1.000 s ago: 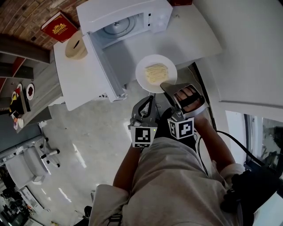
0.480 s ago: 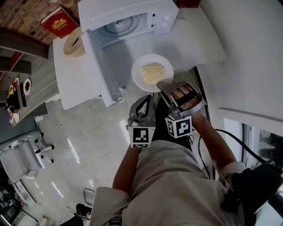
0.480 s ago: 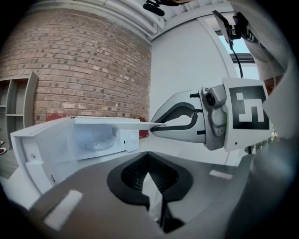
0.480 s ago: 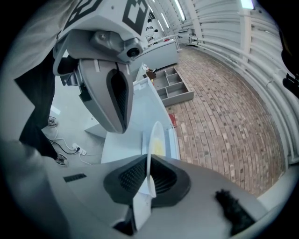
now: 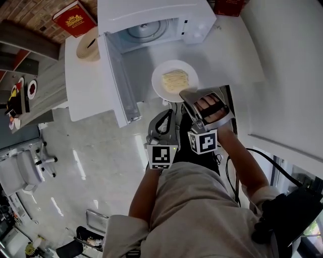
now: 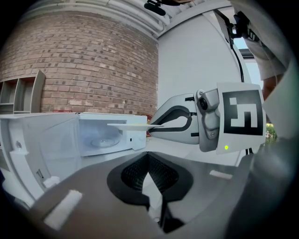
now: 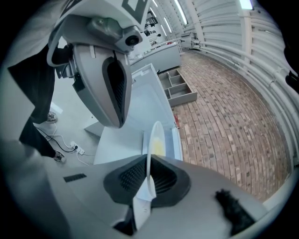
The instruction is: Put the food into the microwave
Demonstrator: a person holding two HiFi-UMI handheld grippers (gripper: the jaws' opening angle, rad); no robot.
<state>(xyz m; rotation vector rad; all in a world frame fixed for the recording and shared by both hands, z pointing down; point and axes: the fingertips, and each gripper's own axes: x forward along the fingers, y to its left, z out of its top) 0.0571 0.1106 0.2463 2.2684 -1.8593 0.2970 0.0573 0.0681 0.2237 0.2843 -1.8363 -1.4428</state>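
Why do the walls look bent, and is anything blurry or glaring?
Left gripper view: the wide-angle lens bows the brick wall into a curve, corners go dark. Right gripper view: same bowing; the plate edge is soft up close. Head view: sharp, with light streaks glaring on the floor.

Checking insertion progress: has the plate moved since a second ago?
Yes: the plate has shifted left against the microwave, toward its open cavity.
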